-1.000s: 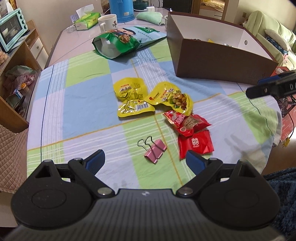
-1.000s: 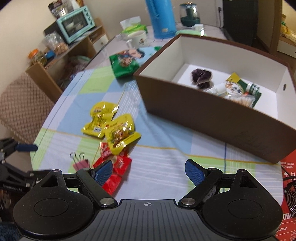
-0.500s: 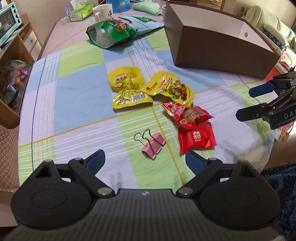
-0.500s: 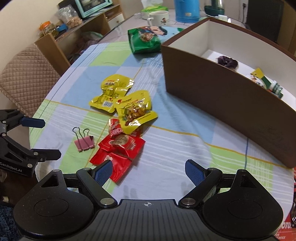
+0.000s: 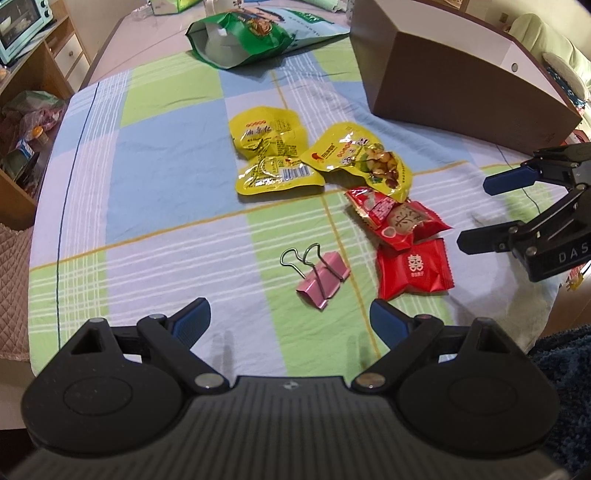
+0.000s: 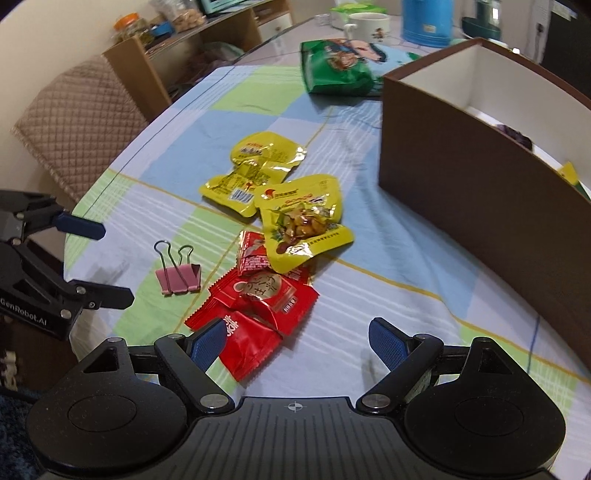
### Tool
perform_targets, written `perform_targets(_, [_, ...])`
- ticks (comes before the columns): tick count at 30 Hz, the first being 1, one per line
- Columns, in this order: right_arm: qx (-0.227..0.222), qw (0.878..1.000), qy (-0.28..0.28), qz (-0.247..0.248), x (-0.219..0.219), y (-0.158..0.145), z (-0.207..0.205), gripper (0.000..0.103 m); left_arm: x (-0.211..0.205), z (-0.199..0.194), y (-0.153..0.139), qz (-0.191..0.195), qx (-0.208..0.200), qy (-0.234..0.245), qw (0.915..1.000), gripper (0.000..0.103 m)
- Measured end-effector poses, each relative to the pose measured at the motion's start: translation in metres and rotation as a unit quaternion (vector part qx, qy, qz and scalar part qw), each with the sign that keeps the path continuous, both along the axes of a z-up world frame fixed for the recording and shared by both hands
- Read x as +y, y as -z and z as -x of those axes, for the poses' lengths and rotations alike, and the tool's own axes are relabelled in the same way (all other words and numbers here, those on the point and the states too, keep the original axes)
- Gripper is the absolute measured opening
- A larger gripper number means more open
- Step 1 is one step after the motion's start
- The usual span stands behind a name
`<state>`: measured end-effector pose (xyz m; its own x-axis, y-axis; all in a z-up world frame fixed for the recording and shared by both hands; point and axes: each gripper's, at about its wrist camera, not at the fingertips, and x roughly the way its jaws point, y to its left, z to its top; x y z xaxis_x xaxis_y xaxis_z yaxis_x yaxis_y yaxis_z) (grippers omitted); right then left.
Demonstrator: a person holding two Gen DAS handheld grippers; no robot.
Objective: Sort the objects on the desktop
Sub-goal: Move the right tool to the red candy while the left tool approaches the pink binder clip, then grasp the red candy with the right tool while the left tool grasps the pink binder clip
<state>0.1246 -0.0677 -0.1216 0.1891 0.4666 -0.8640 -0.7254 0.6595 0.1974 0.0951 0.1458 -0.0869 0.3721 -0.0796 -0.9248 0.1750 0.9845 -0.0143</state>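
Observation:
On the checked tablecloth lie a pink binder clip [image 5: 322,277] [image 6: 178,278], three yellow snack packets [image 5: 269,136] [image 6: 303,222] and red candy packets [image 5: 413,273] [image 6: 264,299]. A brown box [image 5: 454,86] [image 6: 469,162] with a white inside stands beyond them and holds a few items. My left gripper [image 5: 290,316] is open and empty, just short of the clip. My right gripper [image 6: 297,339] is open and empty, its left finger over a red packet's edge. Each gripper shows in the other's view, the right one [image 5: 480,214] and the left one [image 6: 110,264].
A large green snack bag [image 5: 243,37] [image 6: 338,68] lies farther back. A mug [image 6: 365,24], a blue jug [image 6: 426,20] and a tissue box stand at the table's far end. A wooden shelf [image 6: 147,62] and a padded chair [image 6: 74,118] stand left of the table.
Both grippers have moved down and closer to the packets and the clip. The right gripper has swung left, away from the box. Both stay open.

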Motion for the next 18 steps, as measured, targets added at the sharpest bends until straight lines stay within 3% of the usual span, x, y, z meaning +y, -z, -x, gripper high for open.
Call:
perform_targets(6, [0.002,1.0,-0.031,-0.006,0.006,0.01,-0.008,0.087,0.001,-0.005,0.005,0.008,0.008,-0.001,0.9999,0.091])
perform_targets(7, [-0.001,0.999,-0.036,-0.005,0.007,0.011,-0.009,0.083,0.002,-0.005,0.006,0.008,0.01,-0.003,0.9999,0.091])
perform_targets(8, [-0.001,0.999,-0.046,-0.005,0.008,0.013,-0.011,0.065,0.002,-0.006,0.007,0.008,0.012,-0.004,0.9999,0.091])
perform_targets(9, [0.002,0.999,-0.053,-0.003,0.01,0.015,-0.013,0.06,0.002,-0.007,0.008,0.009,0.013,-0.005,0.9999,0.091])
perform_targets(18, [-0.027,0.991,-0.13,0.007,0.028,0.025,-0.015,0.06,0.006,-0.013,0.013,0.013,0.021,-0.017,0.9996,0.091])
